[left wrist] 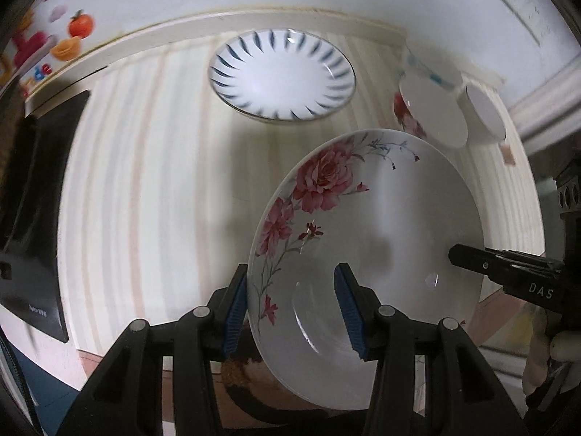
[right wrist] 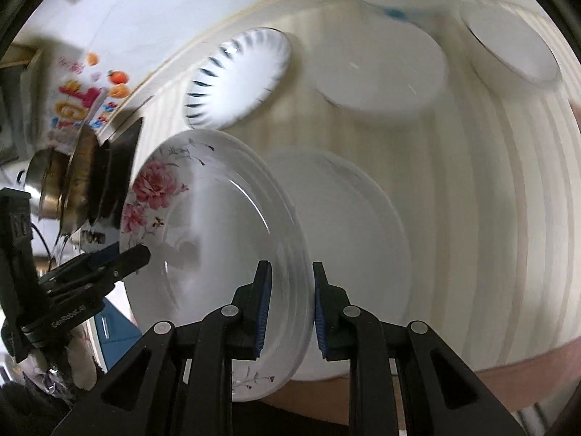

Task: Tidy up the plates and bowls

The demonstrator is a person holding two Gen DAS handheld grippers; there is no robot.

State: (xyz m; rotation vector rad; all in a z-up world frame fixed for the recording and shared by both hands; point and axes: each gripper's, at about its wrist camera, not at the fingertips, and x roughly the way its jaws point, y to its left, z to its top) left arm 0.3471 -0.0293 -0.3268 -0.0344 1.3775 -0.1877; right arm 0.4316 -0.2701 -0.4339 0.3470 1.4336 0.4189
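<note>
2 grippers clamped on opposite rims of floral plate.

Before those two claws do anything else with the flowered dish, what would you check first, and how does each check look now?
1. Left gripper straddles the rim of the white plate with pink flowers: ok.
2. Right gripper shut on the opposite rim: ok.
3. Plate lifted off the pale striped table: ok.
4. Blue-striped white dish stands apart from the held plate: ok.
5. White bowls near the plate's far edge, gap: cannot tell.
6. Left pads pressing firmly: cannot tell.
</note>
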